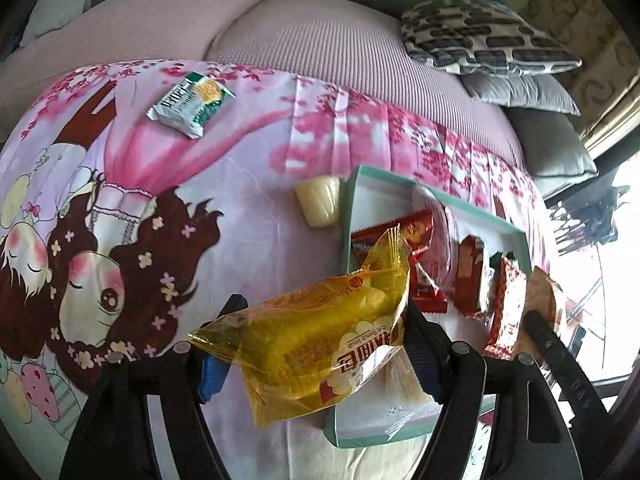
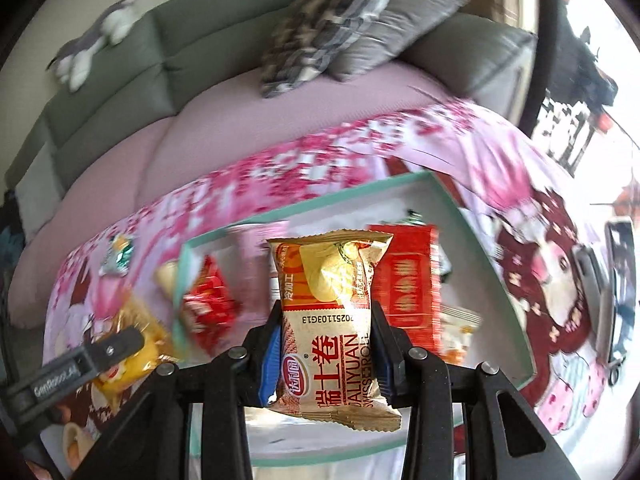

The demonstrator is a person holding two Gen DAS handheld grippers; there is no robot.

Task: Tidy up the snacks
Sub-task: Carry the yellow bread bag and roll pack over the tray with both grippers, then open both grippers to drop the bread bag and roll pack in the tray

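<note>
My left gripper (image 1: 320, 346) is shut on a yellow bread packet (image 1: 320, 332), held above the near left corner of a white box with a teal rim (image 1: 347, 208). Red snack packets (image 1: 416, 240) lie inside the box. In the right wrist view my right gripper (image 2: 326, 354) is shut on a beige Swiss roll packet (image 2: 332, 300), upright over the box (image 2: 320, 200), in front of a red pack (image 2: 408, 280). The left gripper's finger (image 2: 112, 350) with the yellow packet (image 2: 150, 336) shows at the lower left. A green-and-white packet (image 1: 192, 104) lies loose on the cloth.
A cream-coloured cup (image 1: 320, 202) lies against the box's left side. The box rests on a pink cartoon cloth (image 1: 140, 240) spread over a sofa seat. Patterned and grey pillows (image 1: 488, 40) sit at the back right, a plush toy (image 2: 100, 32) on the sofa back, a phone (image 2: 620, 280) at the right.
</note>
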